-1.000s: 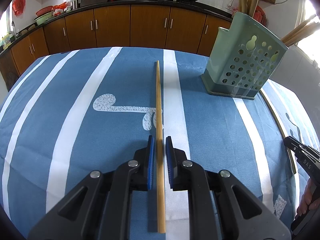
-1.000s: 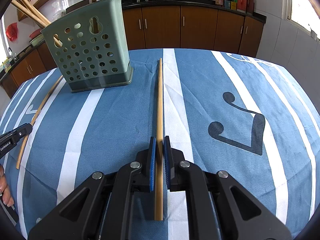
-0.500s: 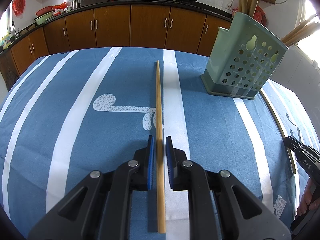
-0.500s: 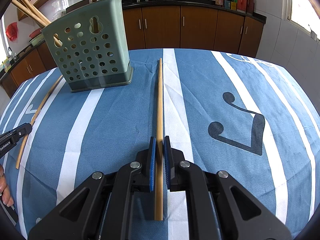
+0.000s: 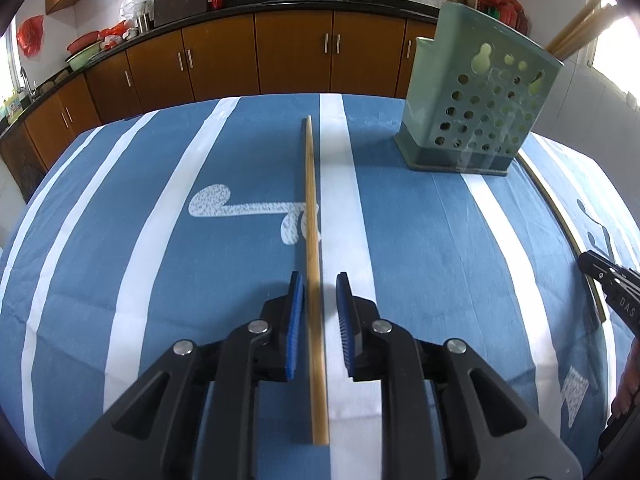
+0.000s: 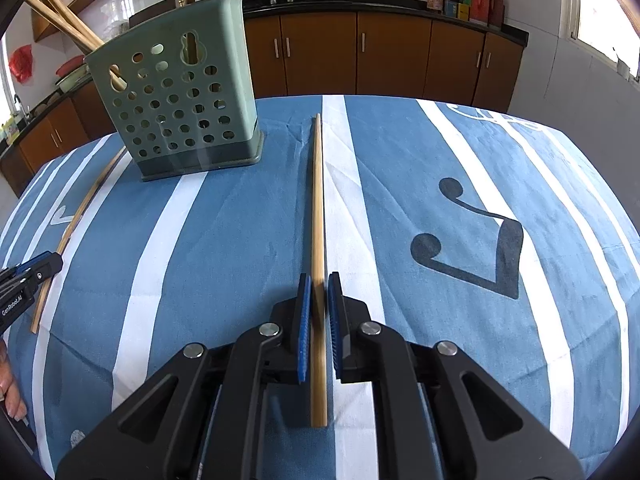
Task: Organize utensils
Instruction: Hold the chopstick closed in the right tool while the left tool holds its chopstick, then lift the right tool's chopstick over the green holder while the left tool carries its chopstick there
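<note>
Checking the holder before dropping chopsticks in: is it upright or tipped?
Upright. The green holder stands flat on its base on the striped cloth, chopsticks sticking out its top.

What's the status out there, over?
Left gripper jaws just opened, wooden chopstick loose between. Right gripper shut on second wooden chopstick. Green perforated plastic holder unobstructed.

Both views are bright with daylight; a window (image 5: 616, 52) at the right edge of the left wrist view is blown out to white, and another window (image 6: 600, 12) glares at the upper right of the right wrist view; the white wall tiles behind the stove shine; shadows on the striped cloth (image 6: 460, 152) are soft and short; fisheye distortion bends the cupboards and stripes toward the edges; dark vignetting fills the corners; focus is sharp throughout, without motion blur.
</note>
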A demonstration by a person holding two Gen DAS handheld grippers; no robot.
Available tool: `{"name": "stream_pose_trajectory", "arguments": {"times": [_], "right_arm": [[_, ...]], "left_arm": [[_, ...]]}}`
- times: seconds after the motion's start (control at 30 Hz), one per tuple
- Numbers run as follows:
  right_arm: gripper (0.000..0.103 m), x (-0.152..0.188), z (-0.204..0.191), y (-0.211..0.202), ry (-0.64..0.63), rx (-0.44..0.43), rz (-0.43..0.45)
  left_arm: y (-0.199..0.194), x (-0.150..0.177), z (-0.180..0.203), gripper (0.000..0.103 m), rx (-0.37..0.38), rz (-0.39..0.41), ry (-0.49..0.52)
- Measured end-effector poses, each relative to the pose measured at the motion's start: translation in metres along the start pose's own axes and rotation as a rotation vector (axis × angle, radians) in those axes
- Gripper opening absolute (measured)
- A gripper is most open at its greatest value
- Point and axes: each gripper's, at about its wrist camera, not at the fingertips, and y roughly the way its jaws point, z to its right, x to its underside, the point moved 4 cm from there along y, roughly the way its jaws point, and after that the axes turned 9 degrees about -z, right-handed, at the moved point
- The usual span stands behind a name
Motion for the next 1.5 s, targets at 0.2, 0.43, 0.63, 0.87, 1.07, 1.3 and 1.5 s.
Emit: {"name": "stream_pose_trajectory", "arguments": {"times": [0.2, 0.43, 0.63, 0.87, 1.07, 1.3, 1.5], "right_arm": [[0.008, 0.008, 0.003, -0.004, 0.004, -0.011, 0.0], [0.008, 0.014, 0.01, -0.023, 0.005, -0.013, 0.055], [0.008, 0.001, 0.022, -0.062, 0.026, -0.016, 0.165], [0.008, -0.017, 0.03, -0.101, 0.057, -0.045, 0.275], [0.008, -0.027, 0.03, -0.123, 0.068, -0.081, 0.335], [0.008, -0.033, 0.025, -0.14, 0.057, -0.102, 0.377], [0.008, -0.047, 0.018, -0.163, 0.05, -0.149, 0.424]], "left_arm": [[-0.007, 0.012, -0.003, 0.008, -0.003, -0.001, -0.005], [-0.024, 0.02, -0.009, 0.008, 0.014, 0.009, -0.001], [-0.062, 0.007, -0.013, 0.008, 0.039, 0.107, -0.019], [-0.113, -0.013, -0.016, 0.008, 0.081, 0.245, -0.052], [-0.146, -0.028, -0.014, 0.008, 0.113, 0.333, -0.064], [-0.163, -0.037, -0.011, 0.008, 0.131, 0.367, -0.056], [-0.185, -0.045, -0.006, 0.008, 0.165, 0.41, -0.043]]}}
